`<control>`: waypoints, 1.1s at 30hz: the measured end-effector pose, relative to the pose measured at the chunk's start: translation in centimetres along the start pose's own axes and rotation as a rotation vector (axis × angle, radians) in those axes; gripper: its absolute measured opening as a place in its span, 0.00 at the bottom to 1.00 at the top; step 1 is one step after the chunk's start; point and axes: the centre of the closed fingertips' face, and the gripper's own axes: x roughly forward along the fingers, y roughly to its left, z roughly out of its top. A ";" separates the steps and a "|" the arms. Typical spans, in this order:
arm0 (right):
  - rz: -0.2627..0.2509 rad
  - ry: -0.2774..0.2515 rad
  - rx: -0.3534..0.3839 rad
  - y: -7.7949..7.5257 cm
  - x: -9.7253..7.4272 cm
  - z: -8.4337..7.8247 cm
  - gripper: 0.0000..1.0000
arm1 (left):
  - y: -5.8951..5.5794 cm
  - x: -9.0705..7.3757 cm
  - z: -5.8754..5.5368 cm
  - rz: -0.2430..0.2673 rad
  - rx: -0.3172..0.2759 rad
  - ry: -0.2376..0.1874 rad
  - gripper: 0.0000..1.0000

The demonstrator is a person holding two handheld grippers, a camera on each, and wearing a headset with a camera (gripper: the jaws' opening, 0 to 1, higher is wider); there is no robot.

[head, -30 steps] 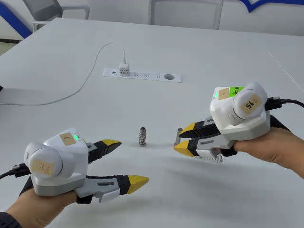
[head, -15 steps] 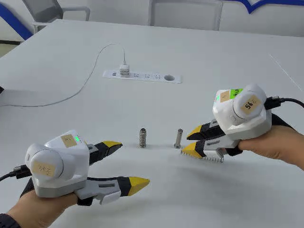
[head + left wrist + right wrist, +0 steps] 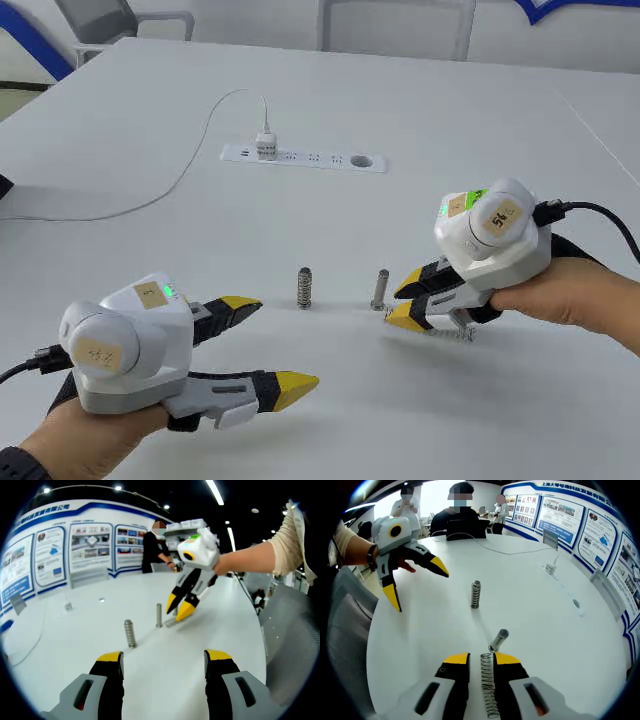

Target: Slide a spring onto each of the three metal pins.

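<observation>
Right gripper (image 3: 403,300) low over the white worktop (image 3: 420,110); its fingers (image 3: 455,662) closed almost together on a loose spring (image 3: 487,685) that lies lengthwise between them, coil running back along the fingers toward the body; in the head view the spring's rear coils show under the gripper, near the worktop surface.

Bare pin (image 3: 380,289) stands upright just ahead of the right fingertips, small gap, not touching; the spring's front end points at the pin in the right gripper view.

Sprung pin (image 3: 306,288) stands upright to the left of the bare pin, coil already around its shaft; the two pins are near each other, apart.

Left gripper (image 3: 275,340) held above the worktop, well left of both pins; fingers spread wide, nothing between them; tips aimed toward the pins.

Power strip (image 3: 300,158) further back, white charger (image 3: 264,146) plugged in, cable (image 3: 190,150) trailing off left.
</observation>
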 end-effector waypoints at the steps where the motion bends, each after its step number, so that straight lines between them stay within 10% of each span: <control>1: 0.002 0.002 0.001 0.0 0.1 0.0 0.19 | 0.0 0.0 0.0 0.001 0.000 0.000 0.66; 33: 0.028 0.084 -0.033 -0.4 2.2 -1.3 0.14 | 0.2 -0.1 -0.5 0.007 -0.012 0.007 0.65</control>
